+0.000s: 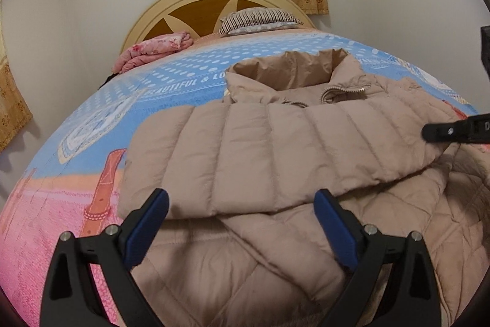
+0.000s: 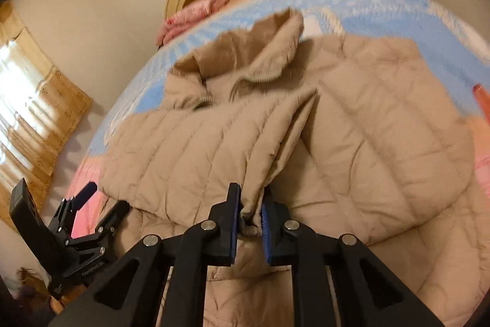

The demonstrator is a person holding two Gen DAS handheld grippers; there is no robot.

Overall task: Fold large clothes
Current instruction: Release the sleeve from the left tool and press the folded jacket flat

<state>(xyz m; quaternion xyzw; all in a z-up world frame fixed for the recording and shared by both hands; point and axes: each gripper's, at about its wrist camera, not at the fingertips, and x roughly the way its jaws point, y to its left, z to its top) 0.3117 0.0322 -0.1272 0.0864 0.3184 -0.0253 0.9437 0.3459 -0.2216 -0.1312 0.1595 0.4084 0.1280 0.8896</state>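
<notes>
Fingers of the right gripper (image 2: 249, 212) clamp the jacket's (image 2: 352, 124) sleeve (left gripper (image 1: 242, 206) fingers spread wide, empty).

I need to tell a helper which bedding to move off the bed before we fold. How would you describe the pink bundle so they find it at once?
Start at the round wooden headboard behind the bed. At its foot, left of the striped pillow, lies the pink floral blanket, folded into a soft bundle. It is the only pink flowered cloth there; the beige puffer jacket lies nearer.
</notes>
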